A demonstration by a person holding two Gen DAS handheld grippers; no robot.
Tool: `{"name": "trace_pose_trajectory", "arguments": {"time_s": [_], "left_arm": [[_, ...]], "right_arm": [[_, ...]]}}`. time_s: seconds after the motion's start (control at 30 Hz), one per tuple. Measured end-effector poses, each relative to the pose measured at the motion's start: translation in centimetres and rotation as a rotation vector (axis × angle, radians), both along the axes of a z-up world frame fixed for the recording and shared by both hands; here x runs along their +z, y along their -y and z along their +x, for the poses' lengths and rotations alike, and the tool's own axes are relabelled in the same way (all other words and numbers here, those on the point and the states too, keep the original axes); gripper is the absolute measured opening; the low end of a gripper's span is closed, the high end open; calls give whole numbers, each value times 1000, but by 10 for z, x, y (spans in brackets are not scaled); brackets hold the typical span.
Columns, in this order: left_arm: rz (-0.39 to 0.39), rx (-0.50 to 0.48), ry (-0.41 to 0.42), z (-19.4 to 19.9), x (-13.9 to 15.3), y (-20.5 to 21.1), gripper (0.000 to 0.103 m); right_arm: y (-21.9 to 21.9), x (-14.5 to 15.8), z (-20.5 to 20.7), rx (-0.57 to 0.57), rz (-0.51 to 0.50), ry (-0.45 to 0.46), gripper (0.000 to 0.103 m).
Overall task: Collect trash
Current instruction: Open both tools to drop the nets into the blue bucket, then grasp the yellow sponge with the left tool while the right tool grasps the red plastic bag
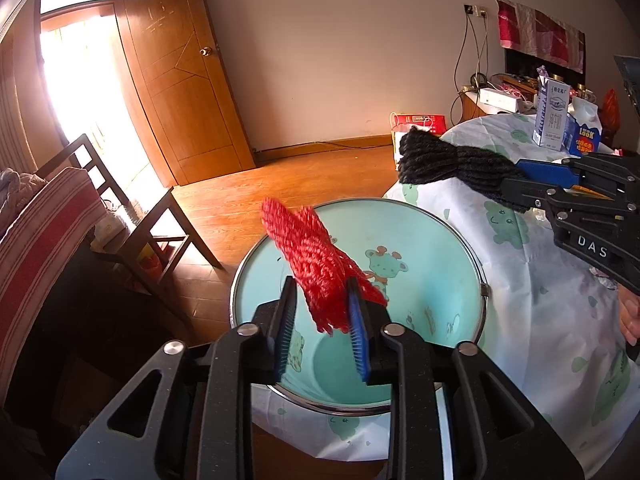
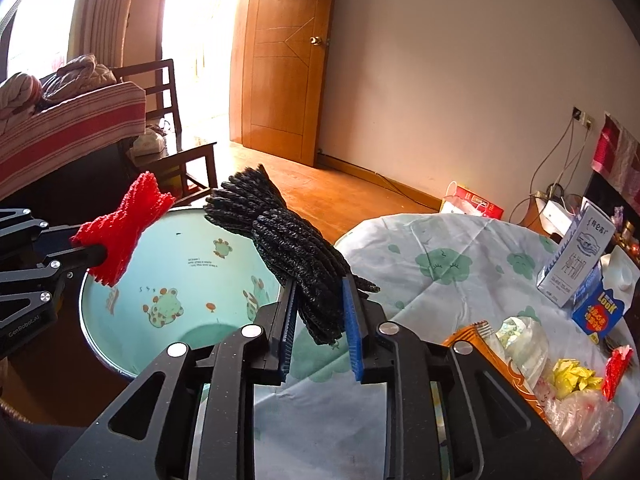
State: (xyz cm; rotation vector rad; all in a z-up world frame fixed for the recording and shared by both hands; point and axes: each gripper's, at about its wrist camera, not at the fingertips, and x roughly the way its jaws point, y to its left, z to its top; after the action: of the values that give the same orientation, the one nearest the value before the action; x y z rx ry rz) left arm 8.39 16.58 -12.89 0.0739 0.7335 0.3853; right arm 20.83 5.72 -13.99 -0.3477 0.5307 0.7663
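My left gripper [image 1: 322, 296] is shut on a red foam net sleeve [image 1: 316, 258] and holds it over the open mint-green bin [image 1: 424, 236]. The red sleeve also shows in the right wrist view [image 2: 126, 226], above the bin [image 2: 192, 252]. My right gripper [image 2: 320, 300] is shut on a black foam net sleeve [image 2: 288, 248], held above the table edge beside the bin. In the left wrist view the black sleeve [image 1: 452, 164] and the right gripper [image 1: 516, 180] hang at the right, over the table.
The round table [image 2: 440, 264] has a white cloth with green prints. On it stand milk cartons [image 2: 576, 256] and a blue carton [image 2: 598, 312], with wrappers, a yellow paper ball [image 2: 572, 376] and plastic bags at the right. A wooden chair [image 1: 132, 216] stands left of the bin.
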Motion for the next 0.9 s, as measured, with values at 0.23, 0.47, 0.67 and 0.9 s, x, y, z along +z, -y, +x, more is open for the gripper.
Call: {"name": "trace_pose_trajectory", "arguments": {"time_s": [0.23, 0.47, 0.67, 0.9], "left_arm": [[-12, -25, 10, -1, 2, 6, 68], [-34, -48, 9, 2, -1, 15, 85], [-50, -143, -25, 21, -13, 53, 85], [-67, -264, -27, 44, -14, 113, 86]], "right_arm": [[3, 1, 0, -8, 11, -3, 54], [41, 14, -15, -169, 0, 80, 58], [149, 28, -33, -457, 31, 102, 60], [272, 12, -37, -771, 17, 20, 60]]}}
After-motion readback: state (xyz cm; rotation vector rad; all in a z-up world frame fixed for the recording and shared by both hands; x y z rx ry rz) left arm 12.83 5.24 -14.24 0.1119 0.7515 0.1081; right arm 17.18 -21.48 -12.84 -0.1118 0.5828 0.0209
